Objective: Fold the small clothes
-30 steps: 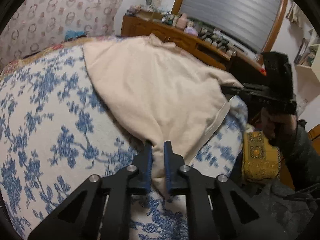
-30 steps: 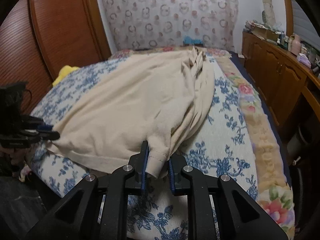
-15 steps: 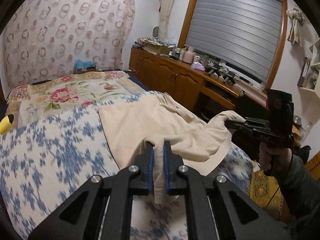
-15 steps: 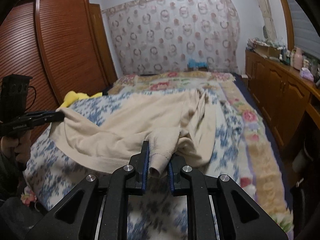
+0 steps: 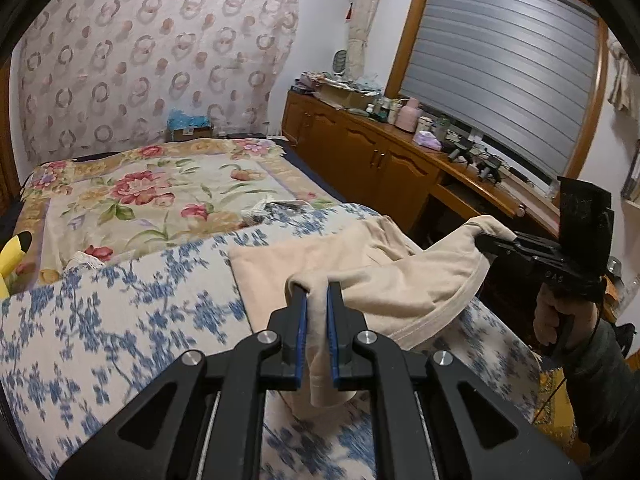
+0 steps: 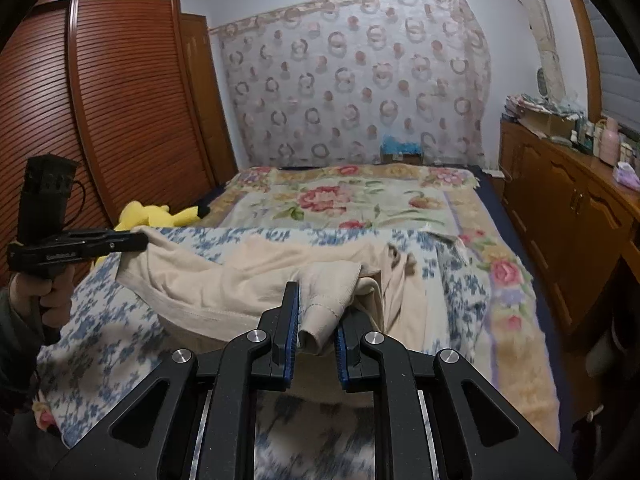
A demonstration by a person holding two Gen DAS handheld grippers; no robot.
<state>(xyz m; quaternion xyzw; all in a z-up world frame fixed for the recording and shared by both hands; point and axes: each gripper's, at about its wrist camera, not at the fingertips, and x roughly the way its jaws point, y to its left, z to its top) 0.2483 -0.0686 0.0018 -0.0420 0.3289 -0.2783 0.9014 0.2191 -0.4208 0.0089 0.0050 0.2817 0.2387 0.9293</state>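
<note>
Left wrist view: left gripper (image 5: 317, 300) clamped narrow on beige garment (image 5: 360, 276) corner, garment lifted off blue floral quilt (image 5: 120, 320), far end trailing on the bed. Right gripper (image 6: 316, 300) pinched on hem corner likewise. Best kept level and taut, both corners carried forward together, laid edge on edge. Garment type unclear; far edge bunched, blurred.
</note>
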